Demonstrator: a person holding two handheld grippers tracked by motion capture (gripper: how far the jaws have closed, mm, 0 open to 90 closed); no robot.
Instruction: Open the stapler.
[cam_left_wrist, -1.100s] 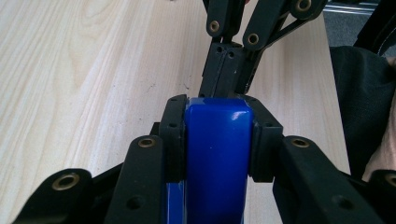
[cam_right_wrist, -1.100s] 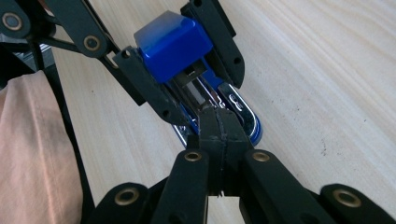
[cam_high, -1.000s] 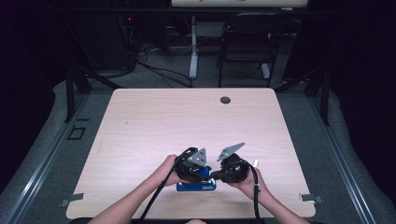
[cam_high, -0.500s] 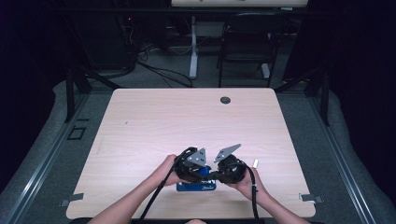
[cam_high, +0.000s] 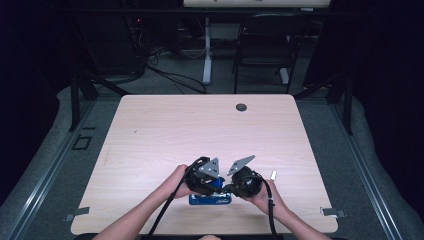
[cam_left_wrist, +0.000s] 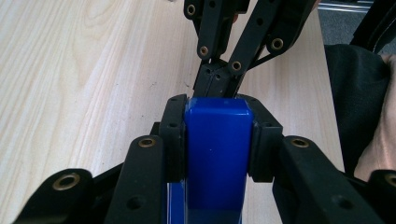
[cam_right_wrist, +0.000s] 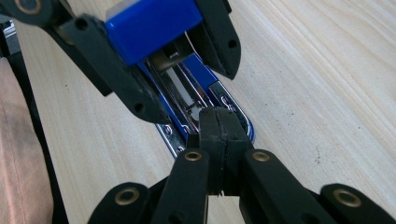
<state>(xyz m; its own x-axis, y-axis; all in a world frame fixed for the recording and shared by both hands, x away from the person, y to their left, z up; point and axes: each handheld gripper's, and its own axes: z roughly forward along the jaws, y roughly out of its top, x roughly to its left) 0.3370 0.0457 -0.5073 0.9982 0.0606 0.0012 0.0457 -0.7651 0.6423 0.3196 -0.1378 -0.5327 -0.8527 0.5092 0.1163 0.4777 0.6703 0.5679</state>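
High view | left hand-held gripper (cam_high: 212, 181) clamps stapler (cam_high: 210, 198) | right hand-held gripper (cam_high: 231, 187) closed

Each hand carries a black two-jaw gripper built from flat, matte linkage bars — the left gripper (cam_left_wrist: 218, 140) and the right gripper (cam_right_wrist: 218, 128) look alike. The bars are pinned with round brass-coloured rivets, and small dark holes dot the blocky rectangular pads (cam_left_wrist: 173, 135) at the jaw ends. From above, each rounded black housing bears a grey three-cornered plate (cam_high: 210, 167) studded with small holes; the right one's plate (cam_high: 241, 163) is the same pale metal. A thin black cable (cam_high: 165, 216) trails from each gripper along the forearm. The forearms are bare — no sleeves or gloves show.
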